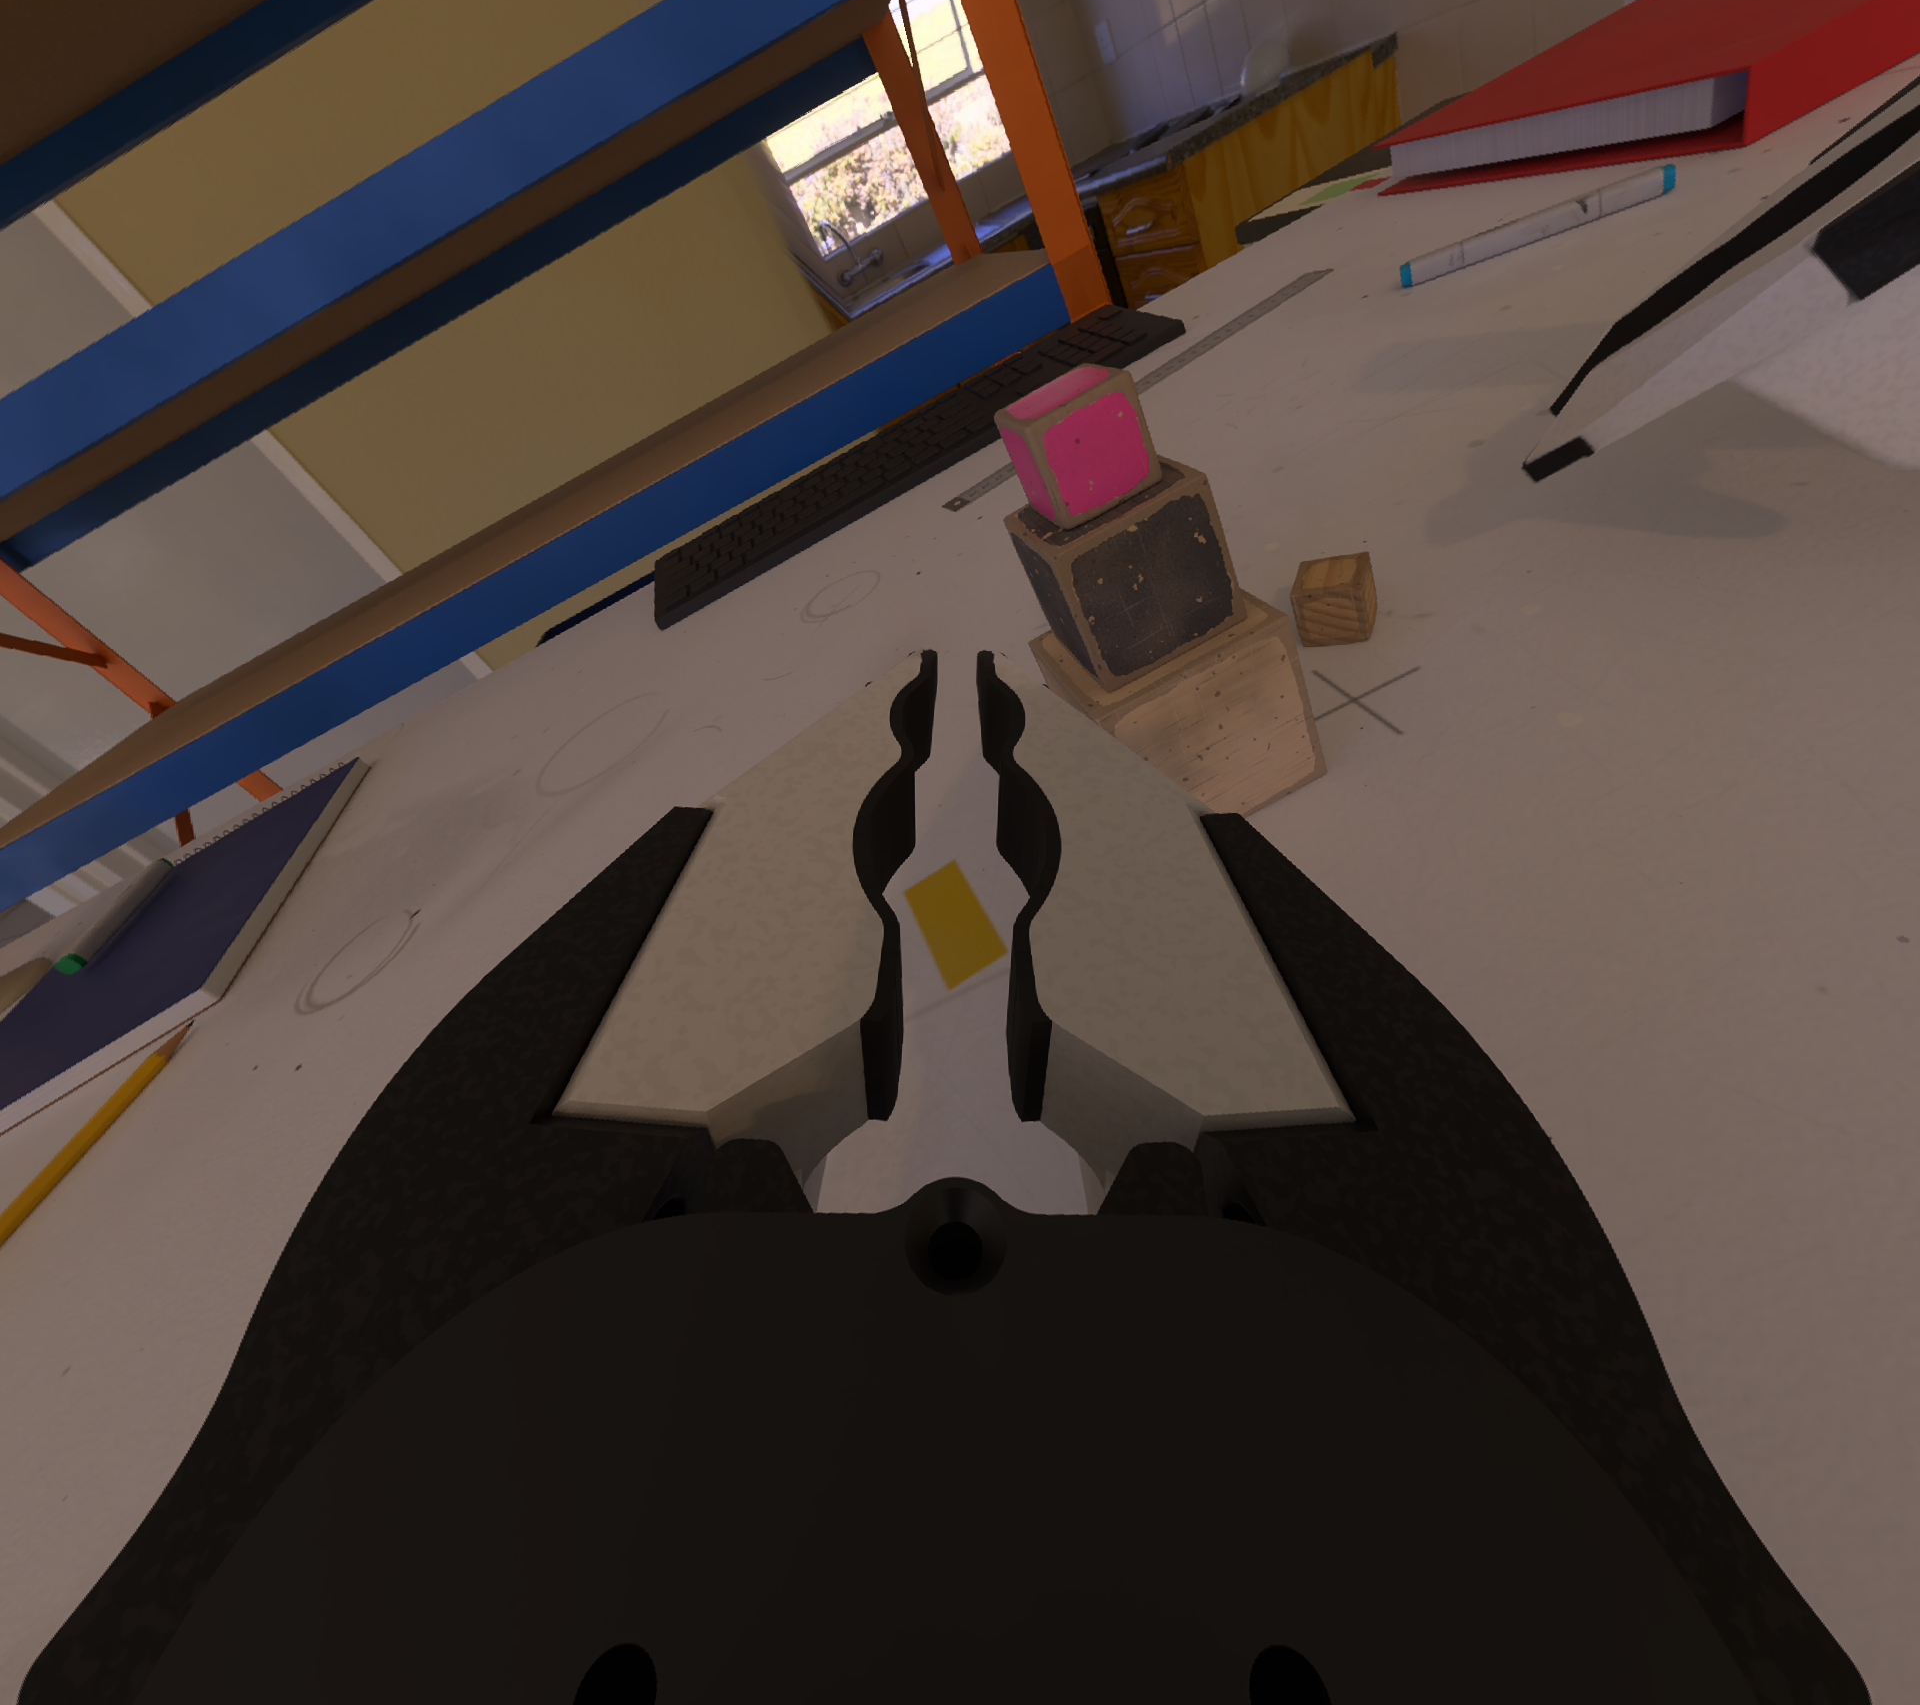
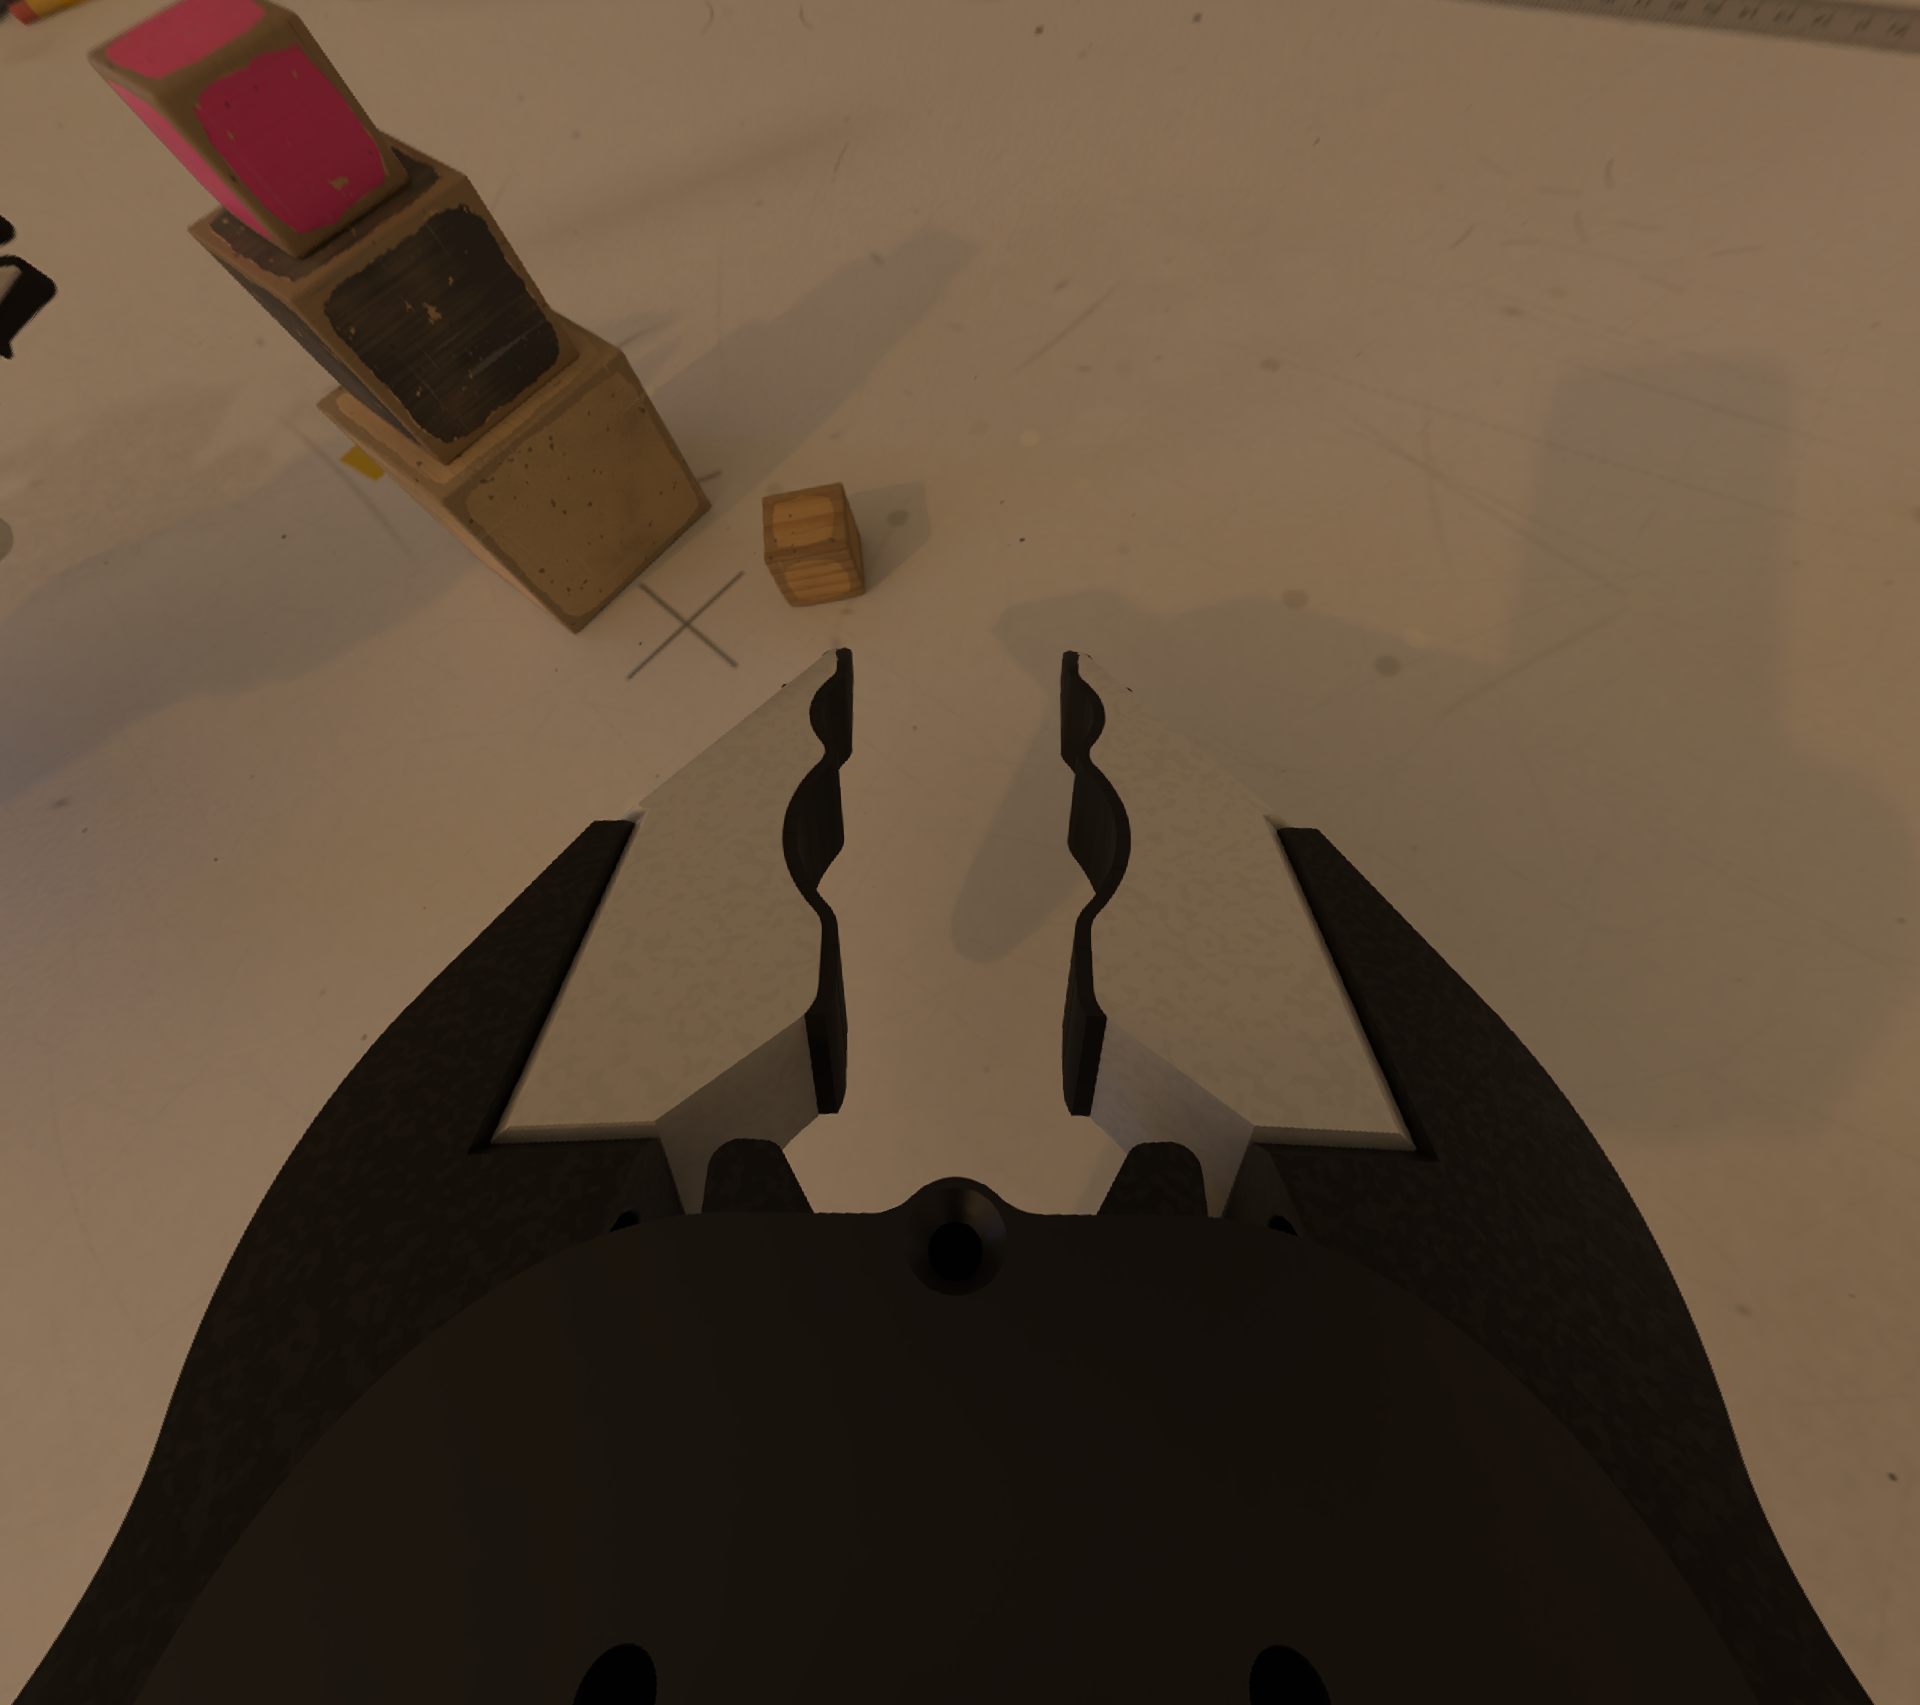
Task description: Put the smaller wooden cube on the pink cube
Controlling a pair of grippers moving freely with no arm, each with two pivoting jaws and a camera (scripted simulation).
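White table (image 2: 1351, 408) with a three-block stack: big pale wooden cube (image 2: 582, 512) at the base, black cube (image 2: 436, 315) on it, pink cube (image 2: 281, 128) on top. Smaller wooden cube (image 2: 812, 543) sits on the table just beside the stack base, untouched, by a pencilled cross (image 2: 686, 625). Right gripper (image 2: 956, 658) hovers near it, jaws moderately apart, empty. Left gripper (image 1: 956, 663) is nearly closed with a narrow gap, holding nothing, near the stack's other side. Step looks like pre-grasp approach. Next move likely needs the right gripper to shift left and forward, straddle the small cube, then close without knocking the stack.
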